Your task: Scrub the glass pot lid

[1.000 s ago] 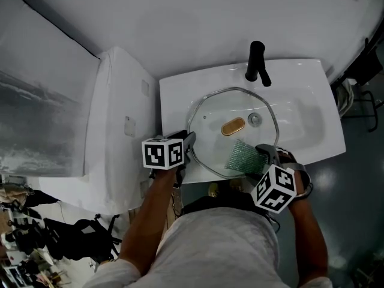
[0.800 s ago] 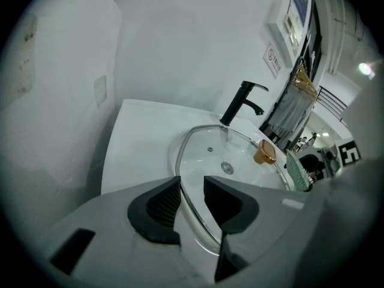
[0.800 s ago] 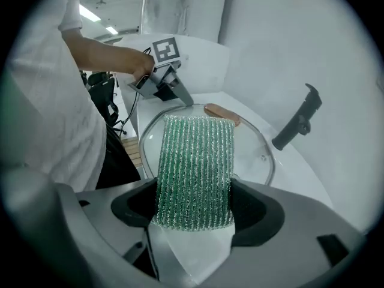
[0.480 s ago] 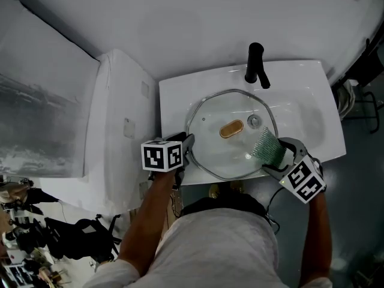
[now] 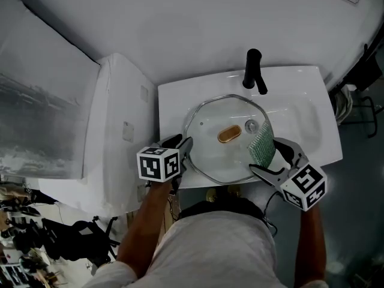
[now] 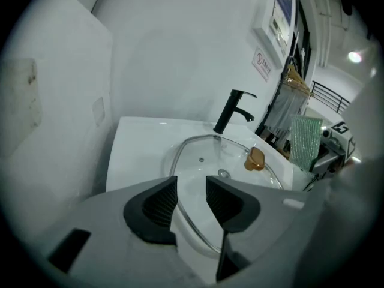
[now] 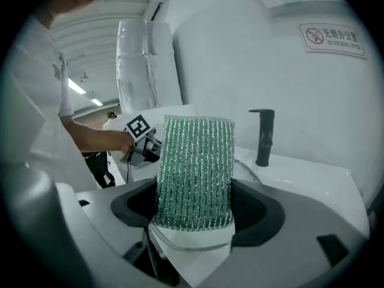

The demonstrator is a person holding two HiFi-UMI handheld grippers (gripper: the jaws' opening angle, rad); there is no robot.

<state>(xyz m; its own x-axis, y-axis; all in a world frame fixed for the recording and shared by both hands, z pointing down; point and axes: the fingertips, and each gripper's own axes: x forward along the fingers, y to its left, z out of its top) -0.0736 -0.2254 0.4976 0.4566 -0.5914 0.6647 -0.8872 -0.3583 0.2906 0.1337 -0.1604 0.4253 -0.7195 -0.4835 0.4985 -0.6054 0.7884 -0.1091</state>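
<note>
The glass pot lid (image 5: pixel 210 155) with its amber knob (image 5: pixel 230 134) lies in the white sink (image 5: pixel 300 83). My left gripper (image 5: pixel 185 146) sits at the lid's near-left rim. Its jaws are opening, and the rim (image 6: pixel 191 218) runs between the pads (image 6: pixel 157 201) with a gap on each side. My right gripper (image 5: pixel 264 156) is shut on a green scrub sponge (image 5: pixel 260 143), held on edge at the lid's right rim. In the right gripper view the sponge (image 7: pixel 195 170) stands upright between the jaws. The left gripper view shows the knob (image 6: pixel 255 158) and the sponge (image 6: pixel 306 141) beyond it.
A black faucet (image 5: pixel 252 71) stands at the back of the sink, over the lid's far rim. The drain (image 5: pixel 251 126) shows through the glass. A white cabinet (image 5: pixel 120 131) adjoins the sink on the left, and a white wall rises behind.
My right gripper has carried the sponge from the lid's near edge round to its right rim and turned it on edge. The left gripper stays at the near-left rim.
</note>
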